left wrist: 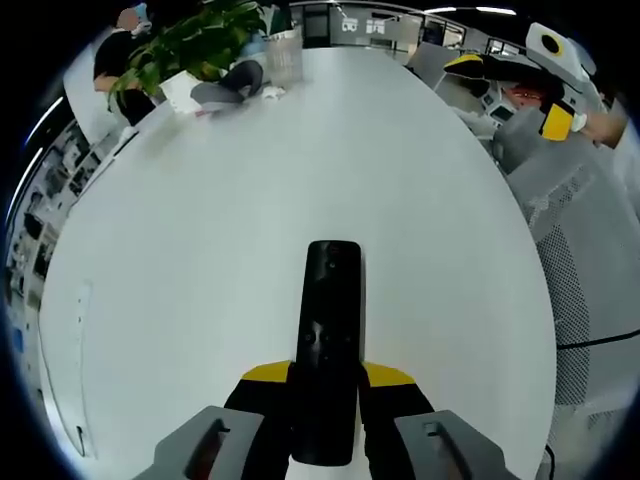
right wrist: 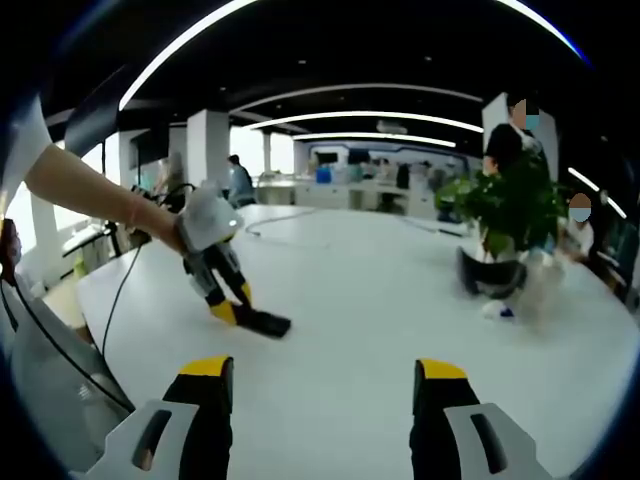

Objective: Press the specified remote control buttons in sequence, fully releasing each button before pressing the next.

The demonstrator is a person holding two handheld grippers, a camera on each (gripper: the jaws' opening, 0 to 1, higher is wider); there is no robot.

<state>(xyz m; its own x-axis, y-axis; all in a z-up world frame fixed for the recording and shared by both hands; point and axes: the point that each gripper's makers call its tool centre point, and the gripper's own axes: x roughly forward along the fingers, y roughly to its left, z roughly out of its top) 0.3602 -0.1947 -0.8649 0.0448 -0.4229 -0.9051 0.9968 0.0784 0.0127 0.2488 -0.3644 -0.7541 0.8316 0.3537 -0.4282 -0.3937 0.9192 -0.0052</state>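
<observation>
Just remote point(left wrist: 331, 340) between left hand-held gripper point(left wrist: 329, 395) jaws

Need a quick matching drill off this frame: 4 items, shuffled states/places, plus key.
Things:
1. remote control
2. left gripper
3. right gripper
4. potted plant

States/places:
A. open, jaws apart above bare white table
B. leafy, at the far end of the table
C. black, lying flat between yellow-tipped jaws
D. closed on the black slab

Pairs: 1-C, 2-D, 3-A, 4-B
</observation>
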